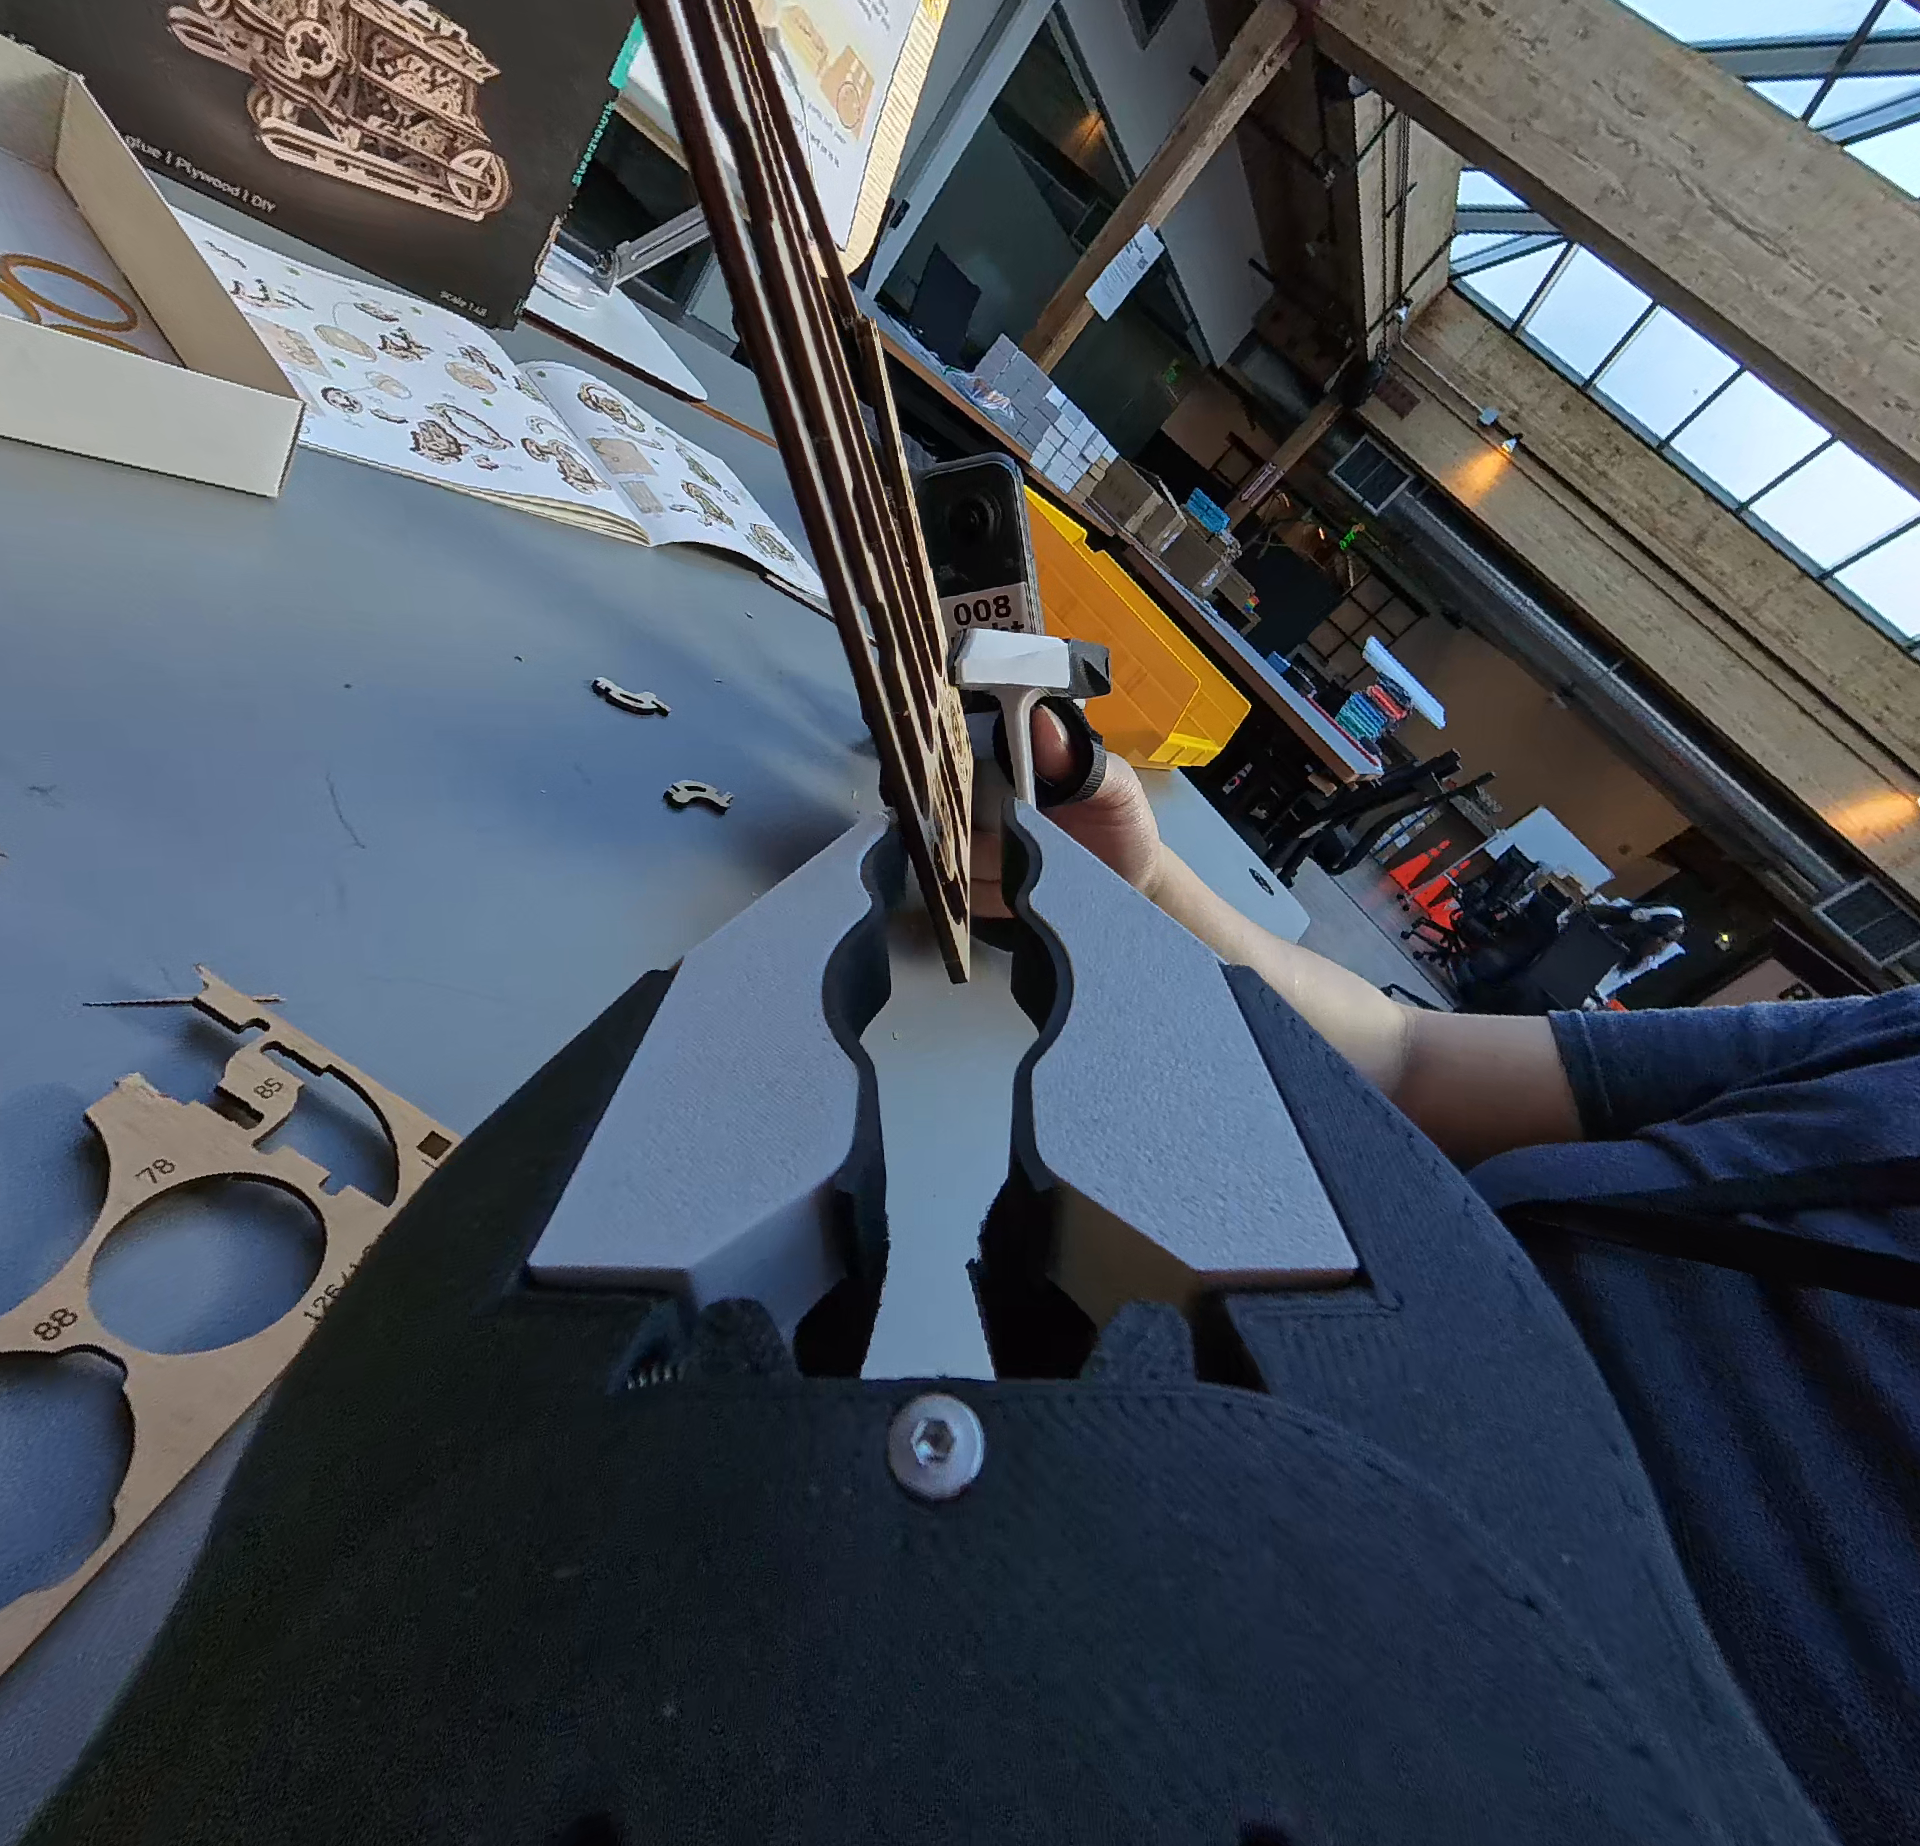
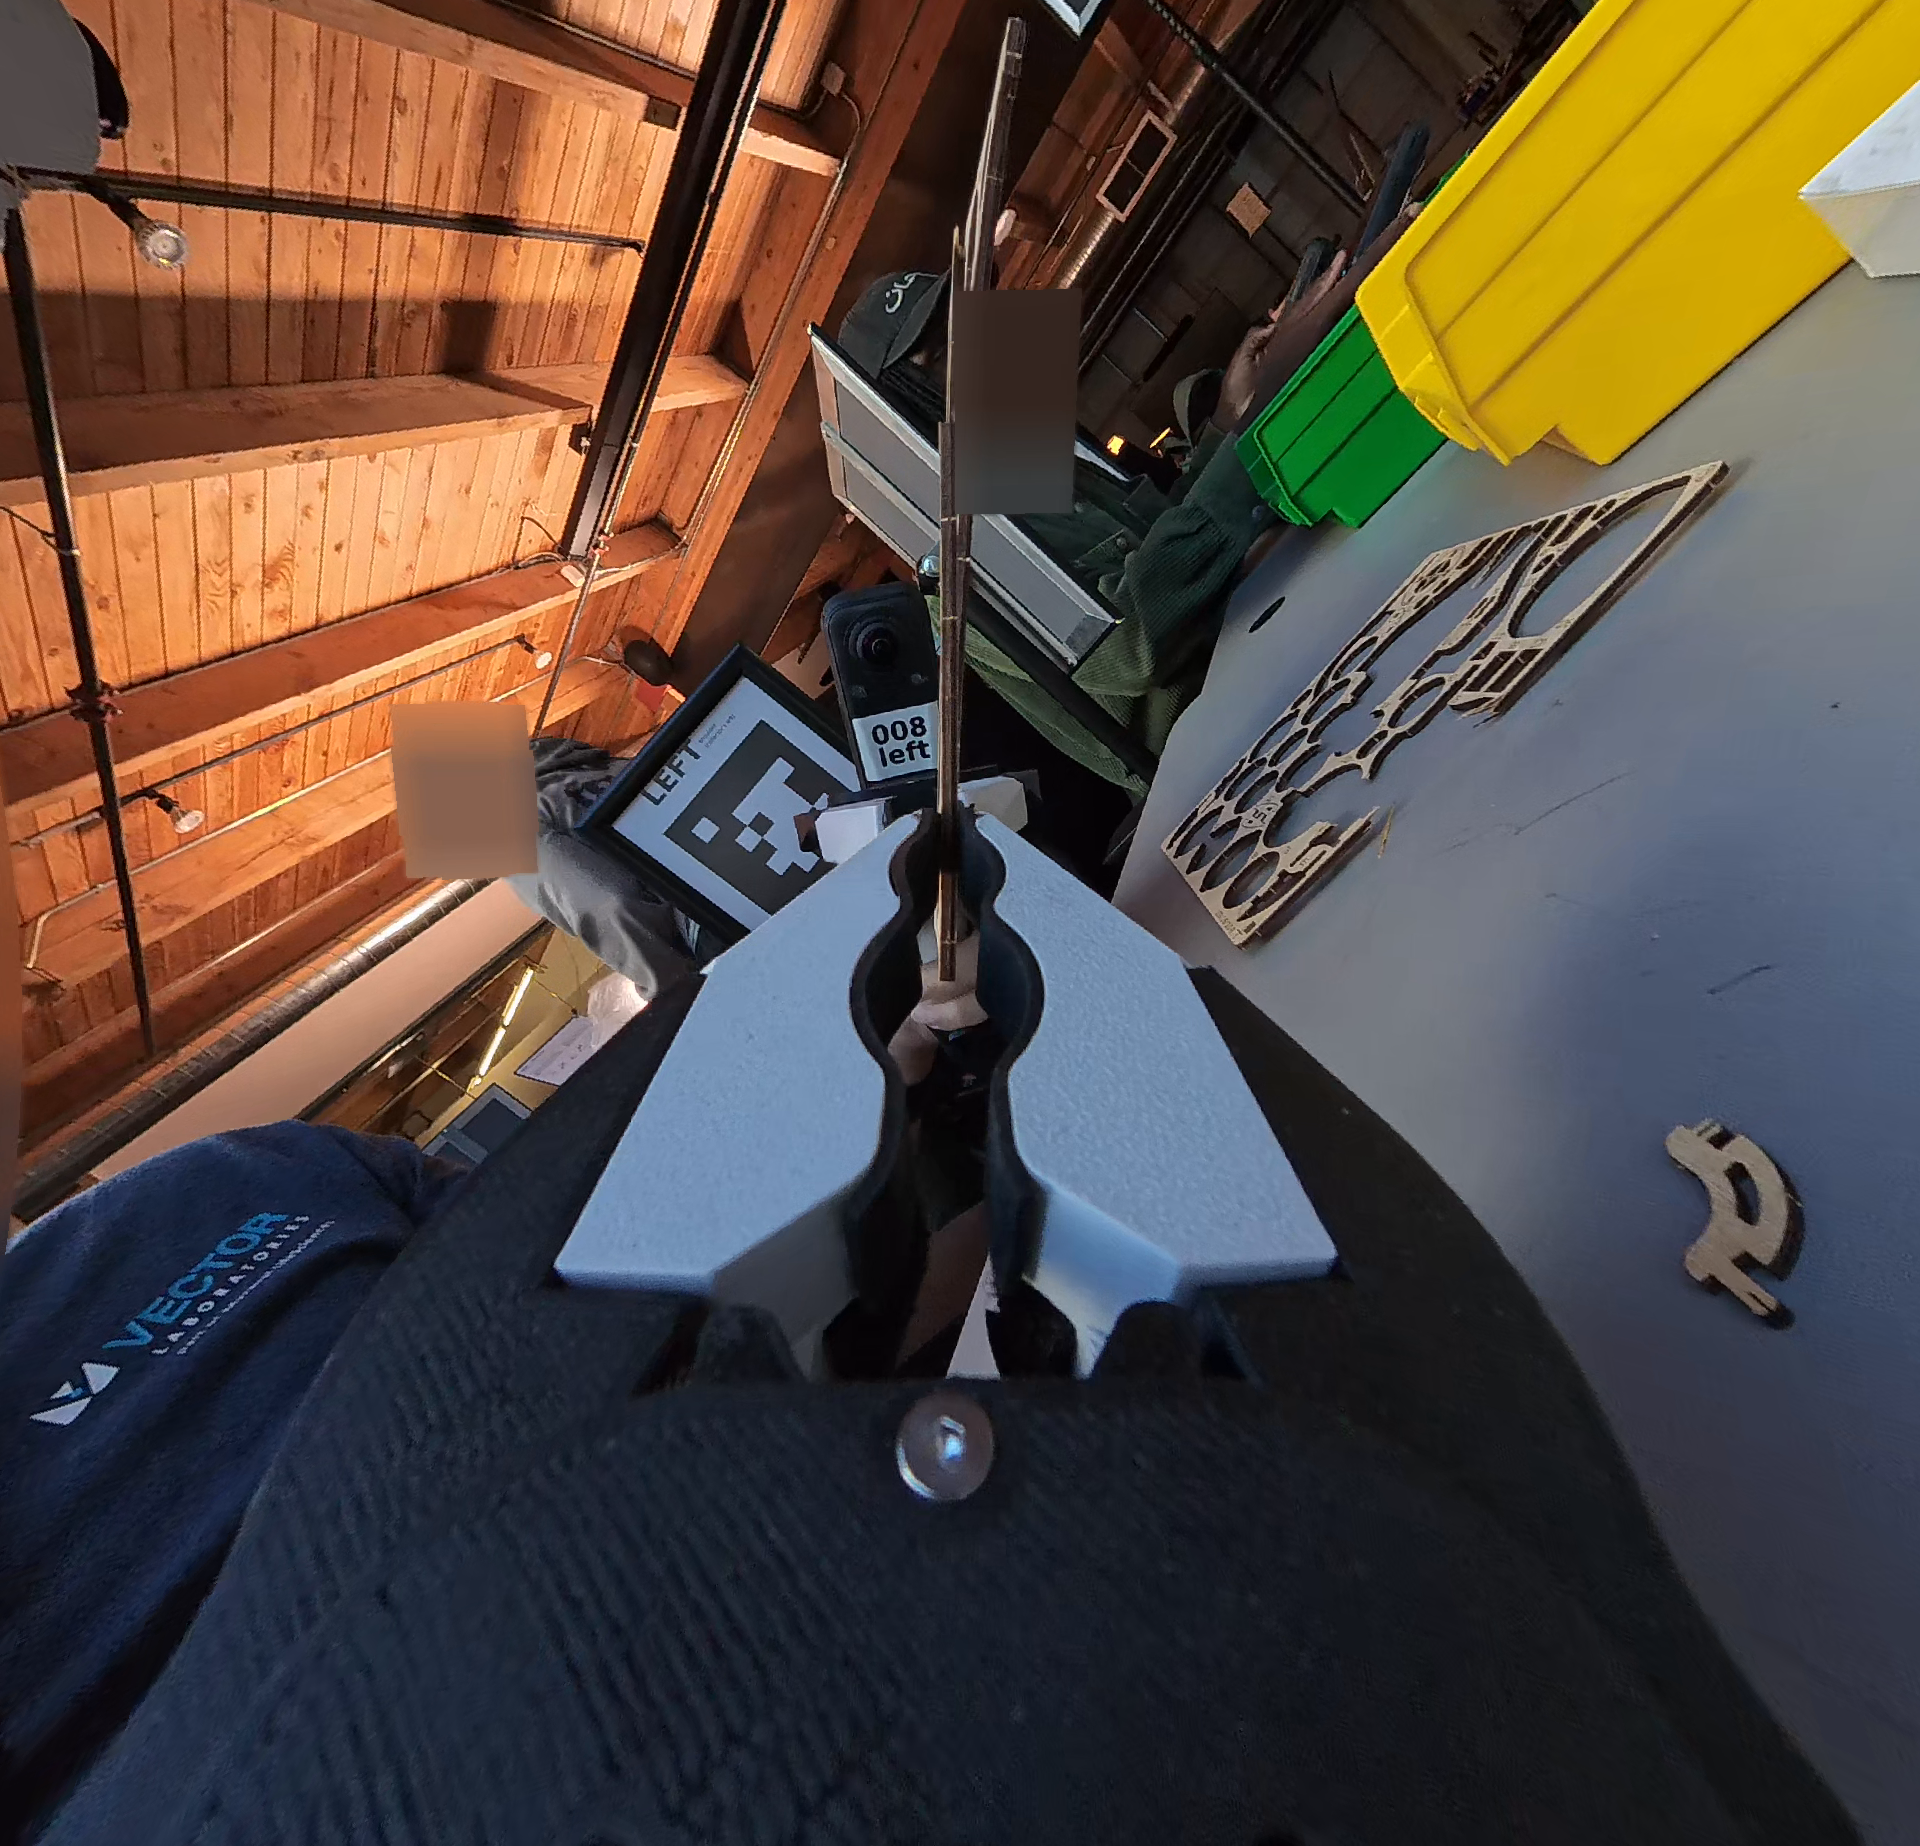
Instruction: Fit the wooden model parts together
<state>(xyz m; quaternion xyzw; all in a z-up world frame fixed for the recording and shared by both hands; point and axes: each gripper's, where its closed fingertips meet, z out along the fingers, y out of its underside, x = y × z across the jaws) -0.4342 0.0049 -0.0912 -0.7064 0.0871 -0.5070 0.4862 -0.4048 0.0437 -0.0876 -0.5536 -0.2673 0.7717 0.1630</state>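
A stack of thin plywood model sheets (image 1: pixel 831 466) stands on edge, rising steeply over the grey table (image 1: pixel 364 705). My left gripper (image 1: pixel 948 825) is open, its jaws either side of the stack's lower corner. The left finger touches the stack and a small gap shows on the right. My right gripper (image 2: pixel 948 840) is shut on the sheet (image 2: pixel 948 653), seen edge-on. It also shows in the left wrist view (image 1: pixel 1023 669), behind the sheets, with a hand on it. In the right wrist view the left gripper's white fingers (image 2: pixel 1003 794) show just beyond my fingertips.
Two small wooden pieces (image 1: pixel 631 697) (image 1: pixel 698 795) and an emptied offcut frame (image 1: pixel 187 1225) lie on the table. An open booklet (image 1: pixel 499 425), a cardboard box (image 1: pixel 135 383) and the kit lid (image 1: pixel 343 82) stand behind. Another offcut sheet (image 2: pixel 1455 695), a loose piece (image 2: pixel 1740 1225), and yellow (image 2: pixel 1610 238) and green (image 2: pixel 1340 435) bins lie right.
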